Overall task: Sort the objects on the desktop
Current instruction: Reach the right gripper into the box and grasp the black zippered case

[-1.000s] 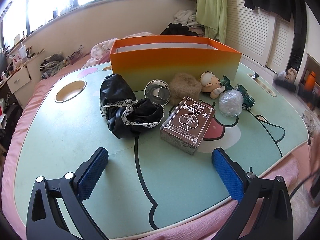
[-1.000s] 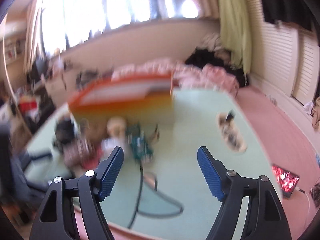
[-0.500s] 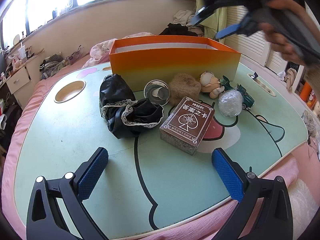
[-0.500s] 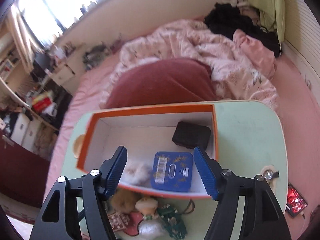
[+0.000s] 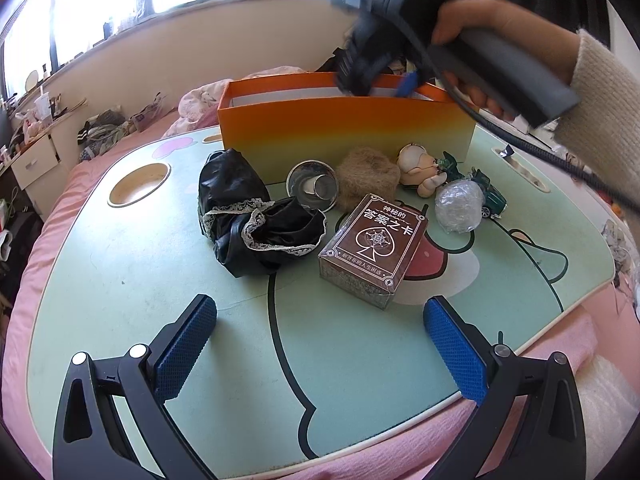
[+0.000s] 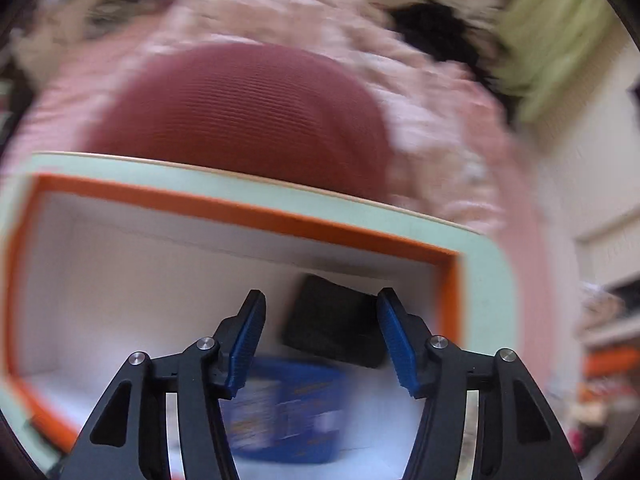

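Note:
An orange box [image 5: 344, 120] stands at the back of the green table [image 5: 120, 280]. In front of it lie black lace cloth [image 5: 248, 216], a metal cup [image 5: 314, 186], a brown fur ball [image 5: 368, 174], a doll [image 5: 420, 168], a green toy car [image 5: 488, 196], a clear plastic ball [image 5: 458, 206] and a brown card box [image 5: 374, 246]. My left gripper [image 5: 320, 344] is open and empty near the table's front. My right gripper [image 6: 320, 340] is open over the orange box [image 6: 240, 212], above a black object [image 6: 332, 328] and a blue tin [image 6: 288, 412]. The right wrist view is blurred.
A round cup hole [image 5: 138, 184] is at the table's left. A slot [image 5: 524, 172] is at its right. A dark red cushion [image 6: 240, 120] and pink bedding [image 6: 440, 112] lie behind the table. A drawer unit [image 5: 36, 160] stands far left.
My right gripper has dropped toward the orange box and its jaws have narrowed. The left gripper has not moved.

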The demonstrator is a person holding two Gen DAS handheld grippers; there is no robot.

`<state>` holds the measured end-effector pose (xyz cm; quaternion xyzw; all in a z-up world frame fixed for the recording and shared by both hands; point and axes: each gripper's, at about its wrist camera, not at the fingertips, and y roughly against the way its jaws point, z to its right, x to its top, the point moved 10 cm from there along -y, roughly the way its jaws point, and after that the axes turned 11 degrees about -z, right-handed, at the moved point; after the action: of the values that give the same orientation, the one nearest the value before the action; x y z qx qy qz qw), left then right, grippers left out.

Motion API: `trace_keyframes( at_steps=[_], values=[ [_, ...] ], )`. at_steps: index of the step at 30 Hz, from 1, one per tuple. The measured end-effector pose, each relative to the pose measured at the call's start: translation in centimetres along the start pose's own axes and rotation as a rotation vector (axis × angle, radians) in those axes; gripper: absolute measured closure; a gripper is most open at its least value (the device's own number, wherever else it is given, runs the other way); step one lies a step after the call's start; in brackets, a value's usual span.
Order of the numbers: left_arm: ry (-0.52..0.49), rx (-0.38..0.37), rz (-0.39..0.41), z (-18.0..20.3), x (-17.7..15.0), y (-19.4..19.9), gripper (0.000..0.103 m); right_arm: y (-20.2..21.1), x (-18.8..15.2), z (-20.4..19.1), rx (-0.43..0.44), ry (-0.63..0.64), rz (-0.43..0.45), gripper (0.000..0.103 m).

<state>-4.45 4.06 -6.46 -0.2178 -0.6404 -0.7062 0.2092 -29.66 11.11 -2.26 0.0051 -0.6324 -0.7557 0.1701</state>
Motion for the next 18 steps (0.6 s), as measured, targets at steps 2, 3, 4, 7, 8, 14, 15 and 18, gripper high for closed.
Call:
trace_keyframes(
  at_steps=[2, 3, 4, 7, 8, 14, 15, 18],
  values=[
    [0.000, 0.000, -0.001, 0.1, 0.0, 0.0, 0.000, 0.8, -0.4, -1.3, 0.189, -0.018, -0.019, 0.055],
    [0.000, 0.000, 0.000, 0.1, 0.0, 0.0, 0.000, 1.3, -0.4, -0.9, 0.170, -0.034, -0.001, 0.055],
    [0.000, 0.000, 0.000, 0.1, 0.0, 0.0, 0.000, 2.0, -0.3, -0.1, 0.102, -0.047, 0.041, 0.054],
    [-0.001, -0.001, 0.000, 0.1, 0.0, 0.0, 0.000, 3.1, -0.3, 1.2, 0.013, -0.060, 0.087, 0.050],
    [-0.001, -0.001, 0.000, 0.1, 0.0, 0.0, 0.000, 3.0, -0.5, 1.9, -0.015, -0.071, 0.080, 0.046],
    [-0.003, -0.002, 0.000, 0.1, 0.1, -0.1, 0.000, -1.4, -0.4, 4.3, -0.111, -0.168, -0.101, 0.040],
    [-0.006, -0.001, 0.002, 0.2, 0.1, -0.1, 0.000, -1.7, -0.2, 4.1, -0.147, -0.144, -0.110, 0.039],
    [-0.006, -0.007, 0.001, 0.3, 0.2, -0.1, 0.000, -1.9, -0.3, 2.5, -0.155, -0.071, -0.102, 0.042]
  ],
)
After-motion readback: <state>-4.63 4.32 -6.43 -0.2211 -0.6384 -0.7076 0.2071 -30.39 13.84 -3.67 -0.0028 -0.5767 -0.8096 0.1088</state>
